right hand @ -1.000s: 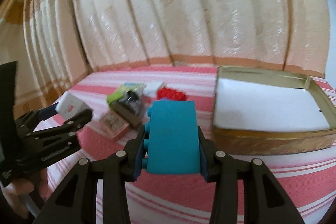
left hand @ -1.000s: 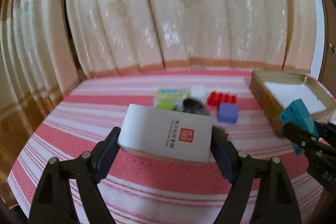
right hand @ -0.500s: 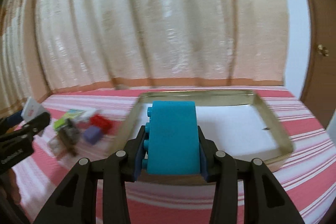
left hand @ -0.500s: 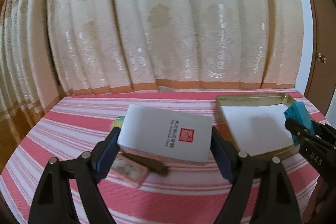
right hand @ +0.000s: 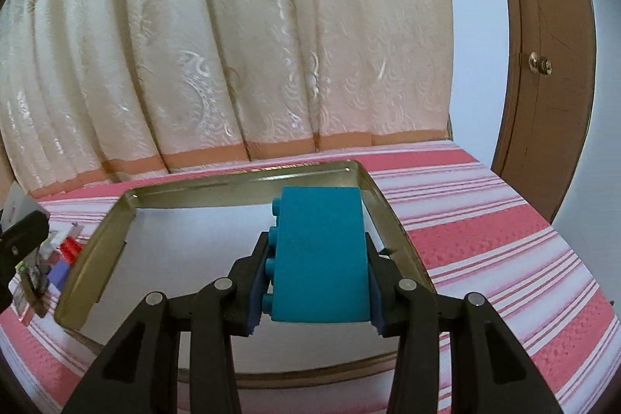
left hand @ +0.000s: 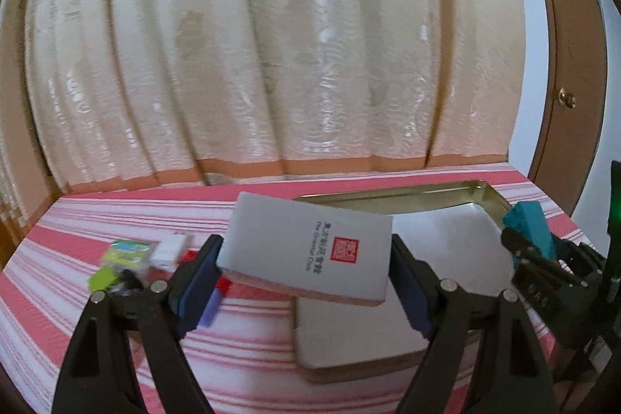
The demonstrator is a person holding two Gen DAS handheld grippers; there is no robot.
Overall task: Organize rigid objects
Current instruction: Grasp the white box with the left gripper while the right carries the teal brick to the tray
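White card box (left hand: 306,251) held tilted, teal brick (right hand: 320,255) held above gold tray (right hand: 240,187)

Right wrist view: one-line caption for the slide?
Right tool shut on a teal brick, held over the gold tray on the striped cloth.

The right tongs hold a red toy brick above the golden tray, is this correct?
Not quite: the toy brick is teal, not red, as the right wrist view shows. The right tongs do hold it above the golden tray.
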